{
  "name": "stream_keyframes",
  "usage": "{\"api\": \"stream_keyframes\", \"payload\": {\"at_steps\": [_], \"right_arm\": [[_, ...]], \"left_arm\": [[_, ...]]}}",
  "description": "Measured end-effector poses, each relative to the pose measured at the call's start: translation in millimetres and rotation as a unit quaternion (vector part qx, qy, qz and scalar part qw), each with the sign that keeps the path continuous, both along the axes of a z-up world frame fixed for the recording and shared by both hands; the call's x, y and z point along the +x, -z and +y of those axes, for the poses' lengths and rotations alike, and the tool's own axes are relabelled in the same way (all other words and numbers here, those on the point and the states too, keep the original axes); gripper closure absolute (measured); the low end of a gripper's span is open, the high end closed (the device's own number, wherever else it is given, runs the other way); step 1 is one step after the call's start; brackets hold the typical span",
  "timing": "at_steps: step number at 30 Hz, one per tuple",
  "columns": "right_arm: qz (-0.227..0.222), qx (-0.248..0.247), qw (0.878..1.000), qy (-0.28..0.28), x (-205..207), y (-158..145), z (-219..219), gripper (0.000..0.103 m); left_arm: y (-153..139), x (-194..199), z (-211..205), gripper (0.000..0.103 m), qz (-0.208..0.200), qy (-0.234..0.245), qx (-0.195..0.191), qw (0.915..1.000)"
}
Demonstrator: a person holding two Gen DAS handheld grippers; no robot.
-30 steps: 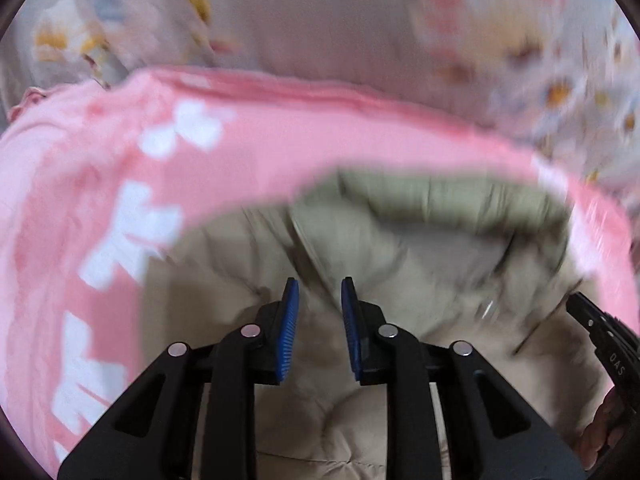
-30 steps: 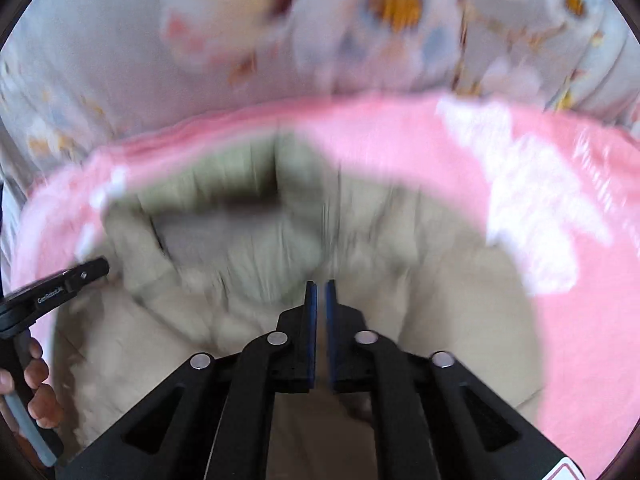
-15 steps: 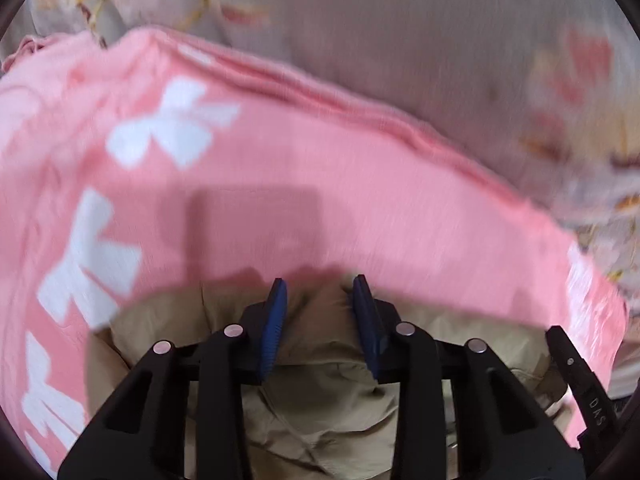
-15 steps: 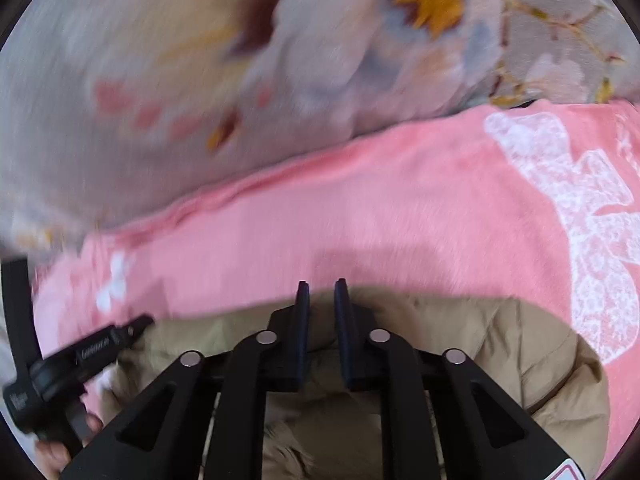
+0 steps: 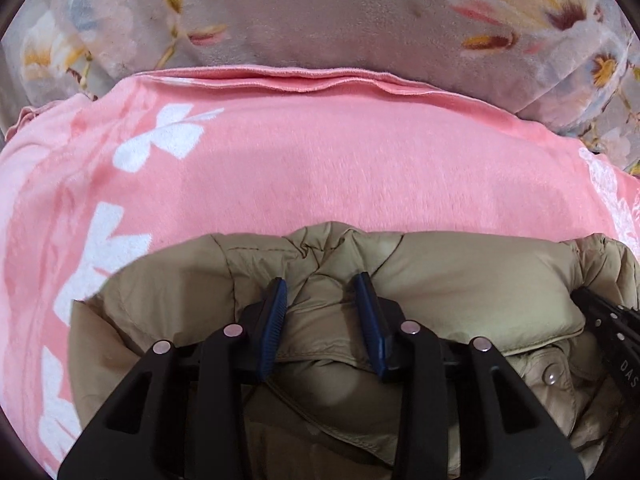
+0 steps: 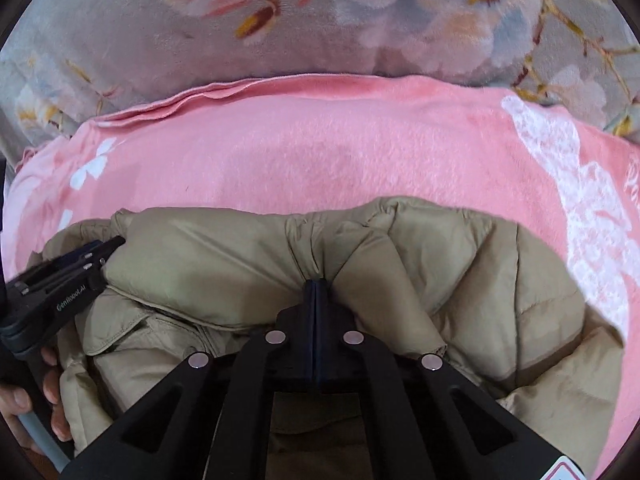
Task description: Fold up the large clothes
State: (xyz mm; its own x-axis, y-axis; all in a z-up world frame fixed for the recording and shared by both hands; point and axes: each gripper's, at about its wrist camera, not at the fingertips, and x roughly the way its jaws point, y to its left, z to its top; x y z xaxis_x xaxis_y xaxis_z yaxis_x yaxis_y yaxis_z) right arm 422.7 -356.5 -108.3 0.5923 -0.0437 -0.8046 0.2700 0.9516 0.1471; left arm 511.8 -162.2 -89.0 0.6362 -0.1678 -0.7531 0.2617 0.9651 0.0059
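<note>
The right tool [image 6: 316, 284] is clamped on a pinch of puffy beige quilted jacket [image 6: 460, 264]. The left tool [image 5: 320, 288] gapes, straddling the jacket's folded edge, which runs crosswise ahead of both tools.

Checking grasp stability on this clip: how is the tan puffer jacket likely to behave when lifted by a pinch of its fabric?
The puffer jacket looks quilted and floppy, so it would likely sag around the right gripper, shut on a fold. Its smooth sheen suggests slippery fabric. Puffy panels suggest it is light for its bulk. The left gripper stands open over it.
</note>
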Motion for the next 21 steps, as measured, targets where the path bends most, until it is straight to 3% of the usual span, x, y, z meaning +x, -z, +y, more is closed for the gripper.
{"api": "stream_keyframes", "payload": {"at_steps": [3, 14, 21], "right_arm": [[-0.009, 0.019, 1.0, 0.01, -1.3, 5.4, -4.5, 0.103], [-0.018, -0.024, 0.999, 0.021, 6.9, 11.8, 10.2, 0.103], [-0.022, -0.02, 0.999, 0.023, 7.2, 13.3, 9.2, 0.103]], "left_arm": [[2.4, -1.1, -4.3, 0.067, -0.013, 0.0, 0.014, 0.9998], [5.1, -4.5, -11.1, 0.067, -0.033, -0.005, 0.035, 0.9988], [5.9, -5.4, -13.5, 0.068, -0.038, -0.005, 0.045, 0.9983]]}}
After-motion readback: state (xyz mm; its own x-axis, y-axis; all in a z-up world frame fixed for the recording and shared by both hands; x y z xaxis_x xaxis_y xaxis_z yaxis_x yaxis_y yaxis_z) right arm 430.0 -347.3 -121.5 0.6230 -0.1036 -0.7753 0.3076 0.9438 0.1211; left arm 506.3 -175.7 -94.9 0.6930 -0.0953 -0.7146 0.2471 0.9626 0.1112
